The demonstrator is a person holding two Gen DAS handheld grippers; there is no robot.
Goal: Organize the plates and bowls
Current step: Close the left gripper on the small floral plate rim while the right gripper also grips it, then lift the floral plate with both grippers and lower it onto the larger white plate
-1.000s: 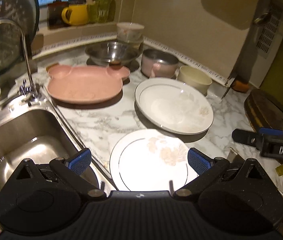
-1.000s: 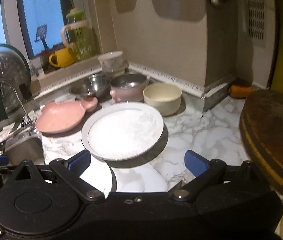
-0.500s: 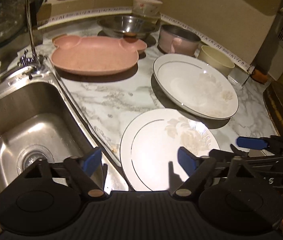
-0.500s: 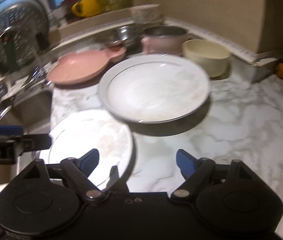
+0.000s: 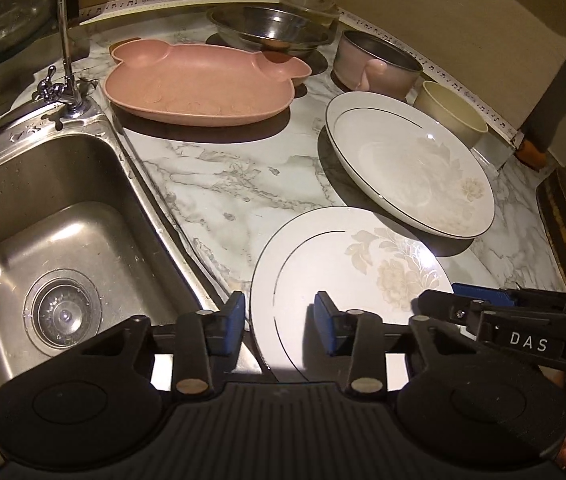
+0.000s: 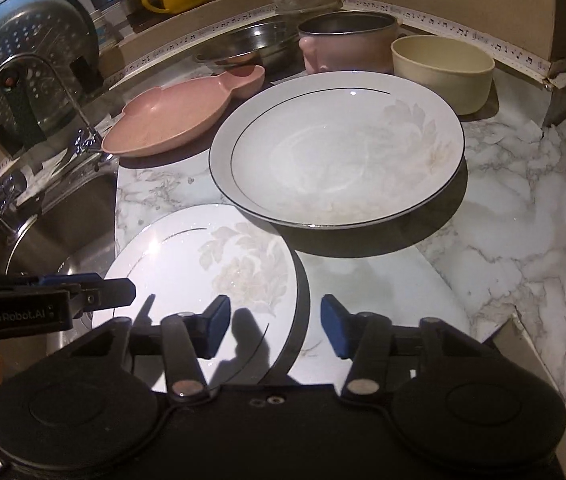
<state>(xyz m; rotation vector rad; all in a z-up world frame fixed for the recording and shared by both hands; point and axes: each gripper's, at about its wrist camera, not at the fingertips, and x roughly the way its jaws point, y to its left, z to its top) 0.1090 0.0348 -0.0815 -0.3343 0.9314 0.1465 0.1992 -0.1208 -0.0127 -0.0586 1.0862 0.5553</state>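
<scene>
Plate (image 5: 347,276), flat, floral, is lying on the counter (image 5: 243,184) beside the sink (image 5: 63,240), just in front of a deep plate (image 5: 407,164). Left gripper (image 5: 279,326) is closing, jaws straddling its left rim, pads apart from it. Right gripper (image 6: 275,330) is closing astride its right rim, not yet pinching.

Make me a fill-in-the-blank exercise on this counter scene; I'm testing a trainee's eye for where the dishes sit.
1. The bear-shaped plate is coloured ____.
2. The flat floral plate lies nearest the steel ____, at its left in the left wrist view.
3. The cream bowl stands right of the pink ____ in the right wrist view.
4. Both tools' jaws straddle the ____ plate's rim.

Missing: pink; sink; pot; flat
</scene>
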